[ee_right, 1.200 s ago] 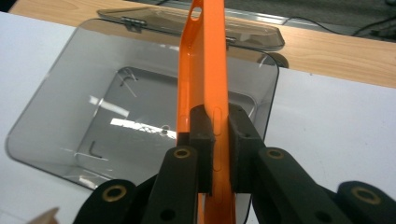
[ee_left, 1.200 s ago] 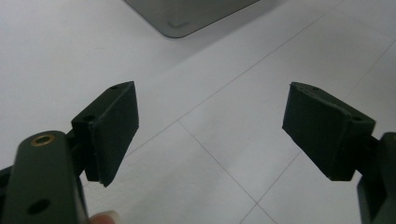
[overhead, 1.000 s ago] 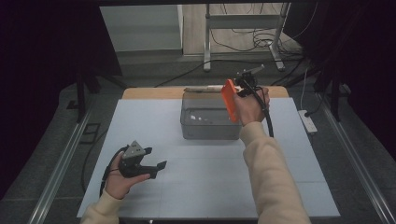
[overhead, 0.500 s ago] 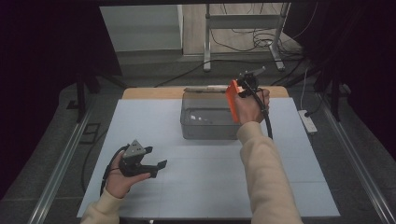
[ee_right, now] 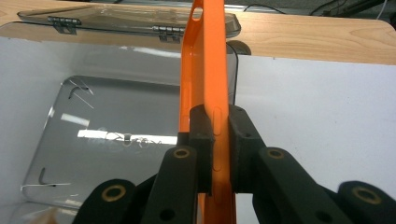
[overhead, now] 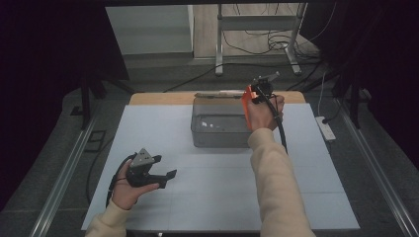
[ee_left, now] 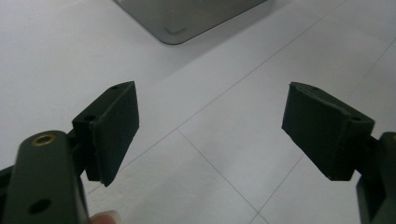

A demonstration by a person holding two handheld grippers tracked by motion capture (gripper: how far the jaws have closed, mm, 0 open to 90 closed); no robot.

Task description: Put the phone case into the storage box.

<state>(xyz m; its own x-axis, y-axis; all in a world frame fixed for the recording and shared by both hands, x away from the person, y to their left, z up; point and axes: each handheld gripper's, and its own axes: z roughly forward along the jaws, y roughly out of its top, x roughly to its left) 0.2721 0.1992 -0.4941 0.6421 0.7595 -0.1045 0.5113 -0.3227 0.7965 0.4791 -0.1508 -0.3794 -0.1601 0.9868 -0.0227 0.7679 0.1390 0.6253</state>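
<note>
- Table (overhead: 306,197): white top, covers the lower centre of the high view.
- Clear box (overhead: 217,129): sits at centre of the high view, lid open toward the top edge; its floor shows at left of the right gripper view.
- Right gripper (ee_right: 218,140): jaws clamped on an orange phone case (ee_right: 208,70), held on edge above the box's right end.
- Left gripper (ee_left: 212,130): lower left of the high view, jaws wide apart, nothing between them.

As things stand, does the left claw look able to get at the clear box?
Probably yes: the left claw is open and holds nothing, and bare table lies between it and the clear box.
</note>
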